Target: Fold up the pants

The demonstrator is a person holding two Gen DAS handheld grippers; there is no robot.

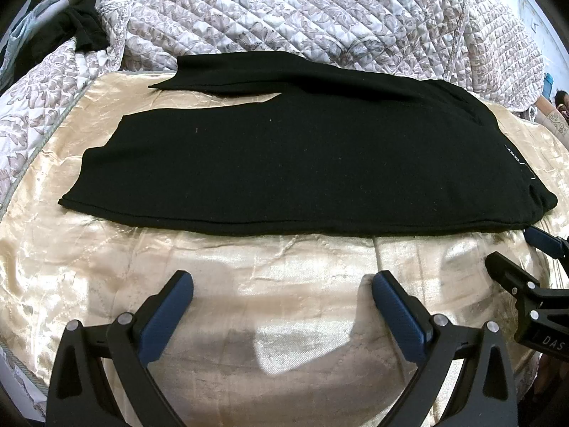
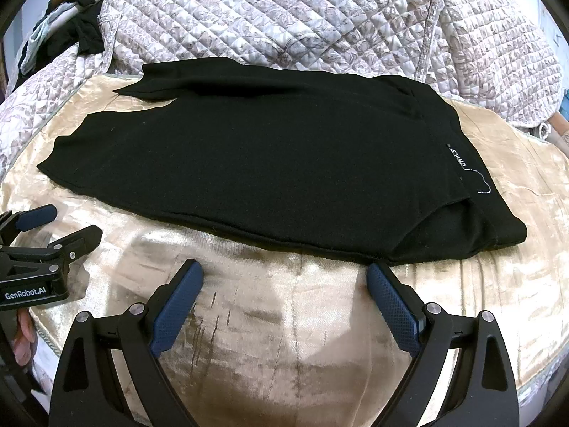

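Black pants (image 1: pixel 284 163) lie flat on a shiny gold bedspread (image 1: pixel 284 302), legs to the left, waistband with a white label to the right; they also show in the right wrist view (image 2: pixel 256 174). The far leg lies a little apart from the near one at the left end. My left gripper (image 1: pixel 282 284) is open and empty, just short of the pants' near edge. My right gripper (image 2: pixel 284 274) is open and empty, its right fingertip close to the near hem by the waist. Each gripper shows at the side of the other's view.
A quilted floral blanket (image 1: pixel 302 10) is bunched up behind the pants and along the left side. Dark and pale clothes (image 1: pixel 71 32) lie at the far left corner. The gold bedspread (image 2: pixel 498 284) extends in front of and right of the pants.
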